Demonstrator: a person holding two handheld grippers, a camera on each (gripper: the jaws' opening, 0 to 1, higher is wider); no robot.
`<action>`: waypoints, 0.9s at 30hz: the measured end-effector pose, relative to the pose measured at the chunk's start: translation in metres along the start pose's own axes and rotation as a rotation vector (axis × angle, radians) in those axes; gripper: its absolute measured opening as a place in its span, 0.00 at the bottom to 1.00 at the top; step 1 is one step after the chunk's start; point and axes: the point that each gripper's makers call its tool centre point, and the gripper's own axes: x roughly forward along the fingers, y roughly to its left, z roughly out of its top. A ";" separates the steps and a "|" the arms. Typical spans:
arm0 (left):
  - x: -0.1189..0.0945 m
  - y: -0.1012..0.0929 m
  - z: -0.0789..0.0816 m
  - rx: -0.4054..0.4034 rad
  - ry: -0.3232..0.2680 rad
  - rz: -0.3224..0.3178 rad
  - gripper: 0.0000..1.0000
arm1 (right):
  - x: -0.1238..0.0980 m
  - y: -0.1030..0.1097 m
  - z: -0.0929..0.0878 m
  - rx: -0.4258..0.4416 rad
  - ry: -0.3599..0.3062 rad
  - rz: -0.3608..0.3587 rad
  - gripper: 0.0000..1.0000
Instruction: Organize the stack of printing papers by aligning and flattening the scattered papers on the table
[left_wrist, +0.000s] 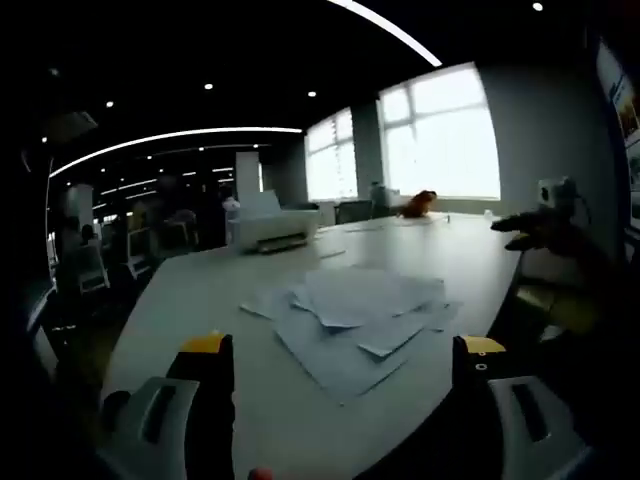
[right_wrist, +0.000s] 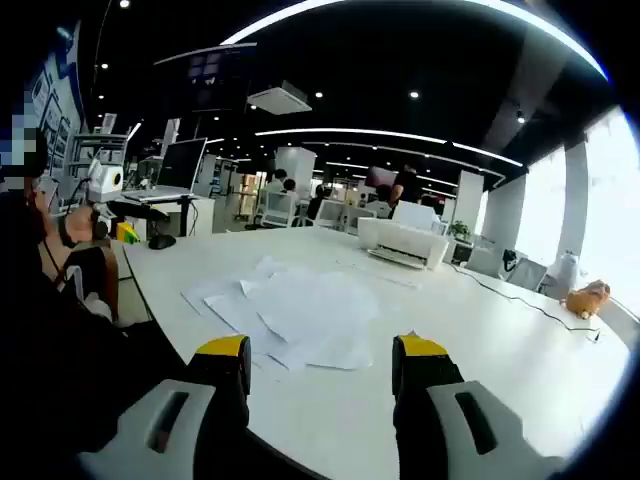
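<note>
Although both grippers are raised over the near edge of the white table (left_wrist: 200, 300), nothing has been touched: the printing papers (left_wrist: 360, 315) lie fanned and overlapping at odd angles, well short of the white printer (left_wrist: 268, 230) that stands farther back on the same table. In the right gripper view the same sheets (right_wrist: 300, 315) spread loosely on the near side of that printer (right_wrist: 402, 243). The left gripper (left_wrist: 343, 385) holds its yellow-tipped jaws wide apart, empty, with the sheets ahead between them. The right gripper (right_wrist: 325, 385) likewise stands with jaws apart and nothing between them. By my reading the task has barely begun: all gathering, squaring of edges and pressing flat remains to be done. An orange object (left_wrist: 420, 203) sits far beyond the printer, near the windows.
</note>
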 end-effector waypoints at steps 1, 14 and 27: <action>0.000 0.000 0.000 0.003 0.003 0.002 0.92 | 0.000 0.000 0.000 -0.001 0.000 0.000 0.53; 0.001 0.000 -0.002 0.046 0.023 0.019 0.92 | 0.000 -0.002 -0.002 -0.008 0.005 -0.003 0.52; 0.001 -0.003 0.000 0.031 0.016 0.005 0.92 | 0.000 -0.004 -0.001 -0.013 0.003 -0.005 0.52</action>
